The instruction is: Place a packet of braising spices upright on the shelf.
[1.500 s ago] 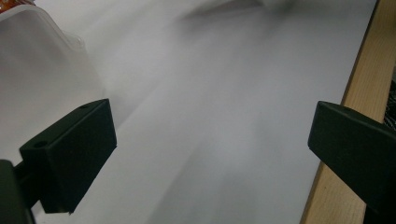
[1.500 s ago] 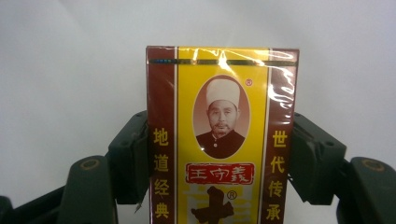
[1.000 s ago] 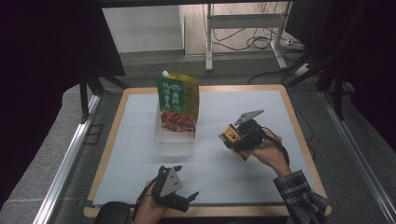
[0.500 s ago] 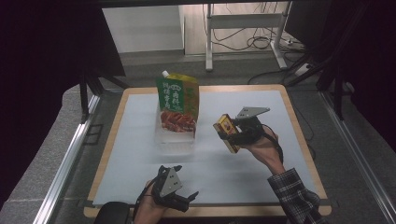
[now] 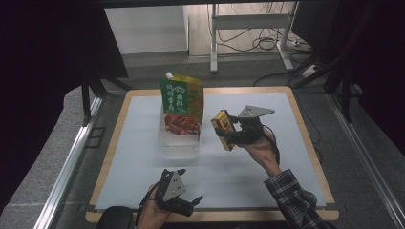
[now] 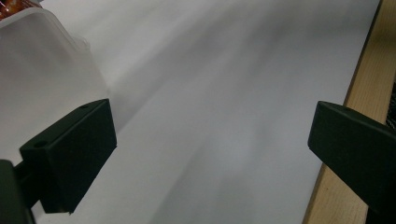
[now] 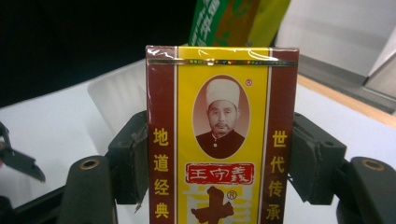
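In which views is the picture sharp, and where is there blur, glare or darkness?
High view: dark surroundings, bright white mat. Left gripper view: mat streaked and soft, the open left claw sharper. Right gripper view: the yellow-and-maroon printed box is sharp, glare along its top edge; the green pouch behind is soft.

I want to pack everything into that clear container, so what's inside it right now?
The green spice pouch stands upright in the clear container. The pouch hides whatever lies behind or beneath it.
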Available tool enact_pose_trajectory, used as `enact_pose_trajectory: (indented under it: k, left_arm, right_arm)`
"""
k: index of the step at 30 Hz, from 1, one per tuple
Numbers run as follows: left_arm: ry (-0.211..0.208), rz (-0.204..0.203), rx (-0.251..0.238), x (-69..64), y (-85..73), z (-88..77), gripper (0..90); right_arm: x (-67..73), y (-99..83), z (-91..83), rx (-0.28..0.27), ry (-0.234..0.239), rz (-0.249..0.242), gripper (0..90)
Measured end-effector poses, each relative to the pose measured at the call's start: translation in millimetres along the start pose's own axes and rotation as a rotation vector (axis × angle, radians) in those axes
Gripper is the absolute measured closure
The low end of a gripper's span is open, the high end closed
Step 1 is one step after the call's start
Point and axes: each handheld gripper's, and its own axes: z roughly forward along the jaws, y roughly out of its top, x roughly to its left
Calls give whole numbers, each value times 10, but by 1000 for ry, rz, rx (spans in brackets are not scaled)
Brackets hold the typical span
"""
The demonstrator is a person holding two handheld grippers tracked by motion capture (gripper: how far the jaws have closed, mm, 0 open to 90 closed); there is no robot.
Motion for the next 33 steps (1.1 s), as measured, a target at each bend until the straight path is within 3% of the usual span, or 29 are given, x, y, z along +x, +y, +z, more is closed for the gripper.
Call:
enact_pose_trajectory:
  k: [11, 33]
  left_arm:
    - [0, 0, 0, 1, 0, -6, 8]
    - [-3, -3, -3, -7, 3, -11, 8]
  right_arm:
    - [94, 82, 201, -85, 18, -16, 319]
    - [336, 232, 729, -179, 74, -31, 319]
